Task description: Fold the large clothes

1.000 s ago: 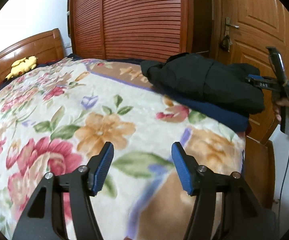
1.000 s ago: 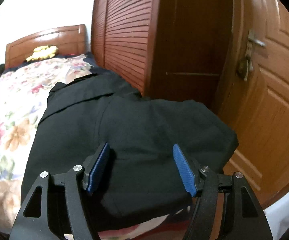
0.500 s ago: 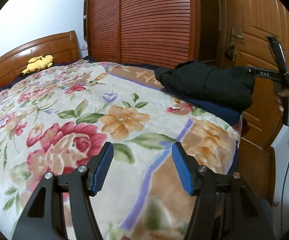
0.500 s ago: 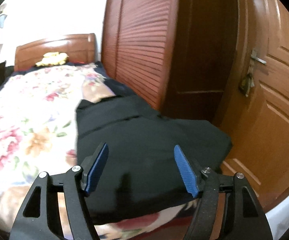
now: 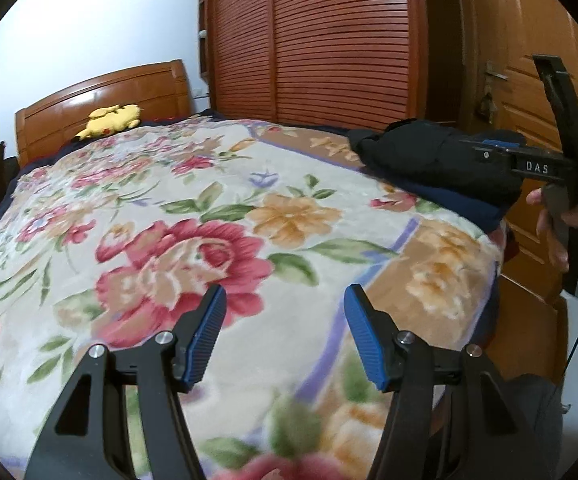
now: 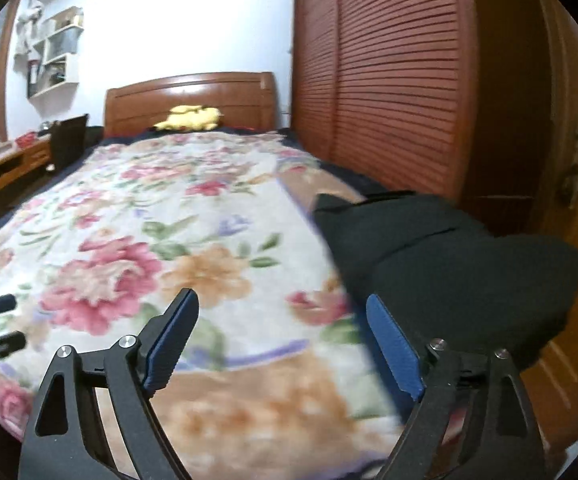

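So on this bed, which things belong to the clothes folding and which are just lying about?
Job:
- black garment, folded on the floral blanket
- dark blue garment beneath it
- left claw and right claw, both empty

Lying about:
- yellow plush toy
- wall shelves
- desk

Both wrist views over bed [image 5: 249,208]
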